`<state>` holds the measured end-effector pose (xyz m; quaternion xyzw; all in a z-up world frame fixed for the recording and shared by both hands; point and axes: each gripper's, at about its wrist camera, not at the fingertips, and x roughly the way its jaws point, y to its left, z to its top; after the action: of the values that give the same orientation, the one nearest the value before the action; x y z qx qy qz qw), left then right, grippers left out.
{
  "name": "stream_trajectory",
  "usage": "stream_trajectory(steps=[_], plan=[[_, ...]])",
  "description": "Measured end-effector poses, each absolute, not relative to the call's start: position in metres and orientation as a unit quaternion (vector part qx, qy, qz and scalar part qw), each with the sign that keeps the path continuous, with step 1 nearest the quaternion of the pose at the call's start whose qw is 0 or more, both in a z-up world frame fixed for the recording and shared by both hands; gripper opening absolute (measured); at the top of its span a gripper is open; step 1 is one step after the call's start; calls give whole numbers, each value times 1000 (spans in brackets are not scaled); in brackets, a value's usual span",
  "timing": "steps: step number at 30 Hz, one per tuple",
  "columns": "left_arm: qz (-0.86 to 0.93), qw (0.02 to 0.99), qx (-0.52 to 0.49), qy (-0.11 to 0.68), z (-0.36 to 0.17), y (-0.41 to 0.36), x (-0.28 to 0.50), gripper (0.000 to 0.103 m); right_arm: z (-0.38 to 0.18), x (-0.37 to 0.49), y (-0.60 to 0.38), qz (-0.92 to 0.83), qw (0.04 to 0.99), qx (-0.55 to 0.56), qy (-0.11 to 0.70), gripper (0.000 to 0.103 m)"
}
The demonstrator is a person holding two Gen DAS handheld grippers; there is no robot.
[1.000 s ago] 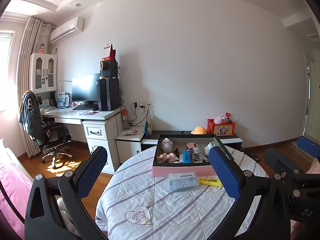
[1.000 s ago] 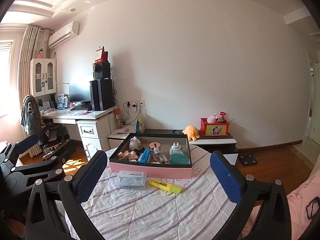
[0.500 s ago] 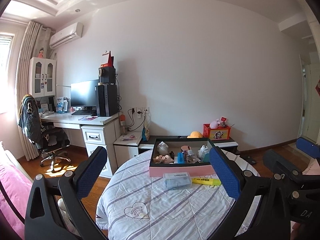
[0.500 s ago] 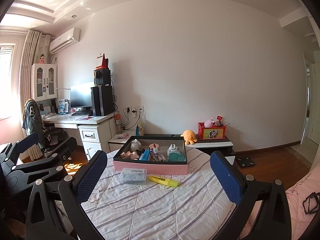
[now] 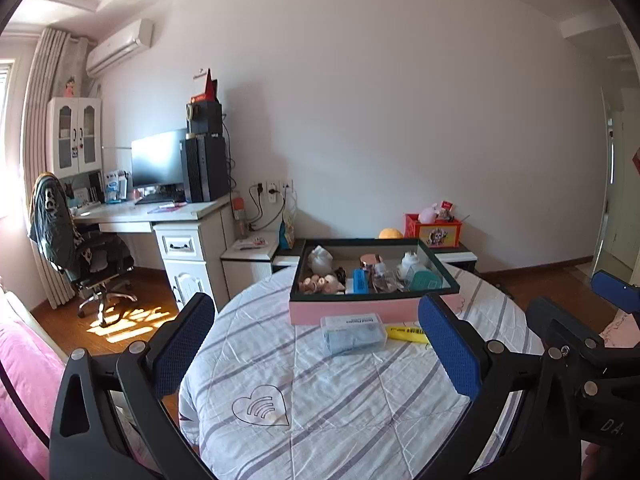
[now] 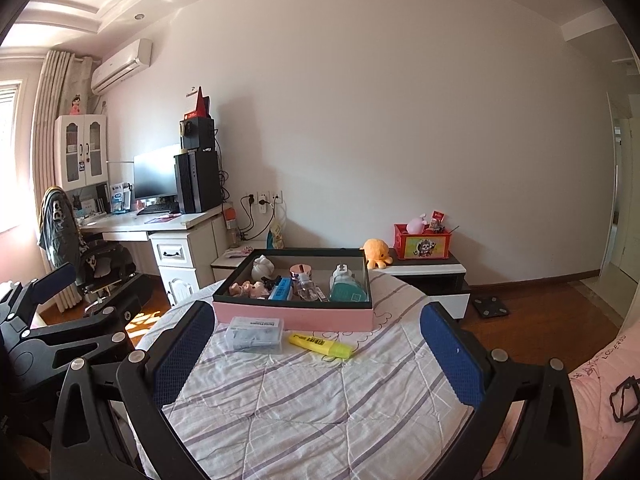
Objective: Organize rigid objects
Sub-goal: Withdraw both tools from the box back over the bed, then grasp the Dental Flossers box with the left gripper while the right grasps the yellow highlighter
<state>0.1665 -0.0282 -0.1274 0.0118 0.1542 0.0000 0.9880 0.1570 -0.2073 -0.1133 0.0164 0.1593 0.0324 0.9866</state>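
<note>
With both my left gripper and right gripper spread wide and empty, the yellow highlighter beside the pink box may roll off-grip.

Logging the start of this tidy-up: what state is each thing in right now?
Left claw: open, empty.
Right claw: open, empty.
Pink box: lidless, partly filled.
Clear plastic case: shut, lying flat outside the box.
Yellow highlighter: capped, lying outside the box.
</note>
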Motion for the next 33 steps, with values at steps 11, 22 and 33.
stream_trajectory(steps=[11, 22, 33], plan=[[-21, 954, 9, 301, -208, -45, 262, 103, -189, 242, -227, 37, 959, 38, 277, 103], [-44, 928, 16, 370, -248, -64, 350, 103, -232, 326, -250, 53, 933, 74, 348, 103], [-48, 887, 29, 458, -283, -75, 408, 103, -255, 377, -255, 61, 907, 84, 409, 103]])
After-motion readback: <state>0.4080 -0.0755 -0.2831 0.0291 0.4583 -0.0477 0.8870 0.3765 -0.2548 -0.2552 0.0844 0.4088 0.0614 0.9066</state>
